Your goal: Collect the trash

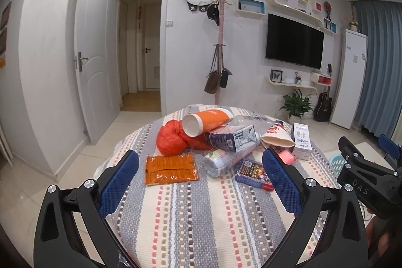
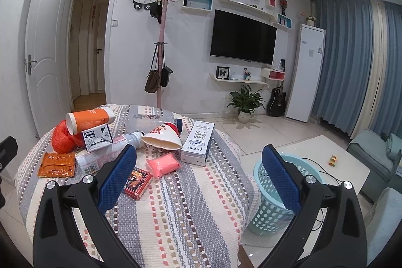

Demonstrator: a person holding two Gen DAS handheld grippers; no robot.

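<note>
I have both tools hovering over the surface (image 2: 191,212) with nothing held: the left hand-held gripper (image 1: 201,182) has its jaws wide apart, and so does the right hand-held gripper (image 2: 199,177). The trash sits in a heap at mid-frame, the basket (image 2: 270,212) at lower right in the right wrist view. I judge all of it light. The pink packet (image 2: 163,165) looks soft, so I would pinch across its middle. The card box (image 2: 137,182) is stiff; take its long edges. The crushed paper cup (image 2: 164,137) will give way easily.
</note>
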